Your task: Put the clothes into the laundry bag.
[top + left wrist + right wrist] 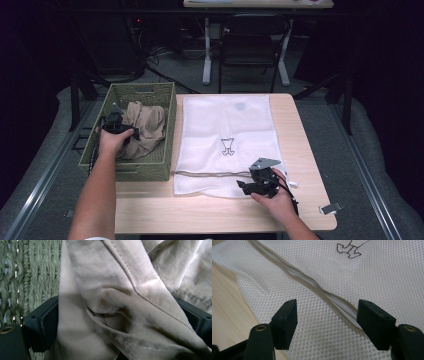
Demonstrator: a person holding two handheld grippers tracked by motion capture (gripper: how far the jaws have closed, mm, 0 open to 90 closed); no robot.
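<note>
at the table's left edge we see a green woven basket with a crumpled beige garment inside it. the left gripper is down in the basket at the garment's left side, hand wrapped over it. in the left gripper view the beige garment bunches between the two black jaws, which stand fairly wide with cloth pressed against both inner faces; we read it as gripped on a thick fold, jaws not closed down tight. stitched seams run across the cloth, and the basket weave shows behind at left.

in the middle of the table lies a white mesh laundry bag, flat, reaching from the far edge almost to the near edge, with a small black printed mark at its centre. its zipper runs along the near end of the bag. the right gripper sits at the bag's near right corner, held by the right hand, grey three-cornered plate on top.

in the right gripper view the jaws are wide apart and hold nothing; the mesh laundry bag lies under them and the zipper passes diagonally between the jaws toward the right one. bare wood of the table shows at left. whether the jaw tips touch the mesh we cannot tell.
</note>
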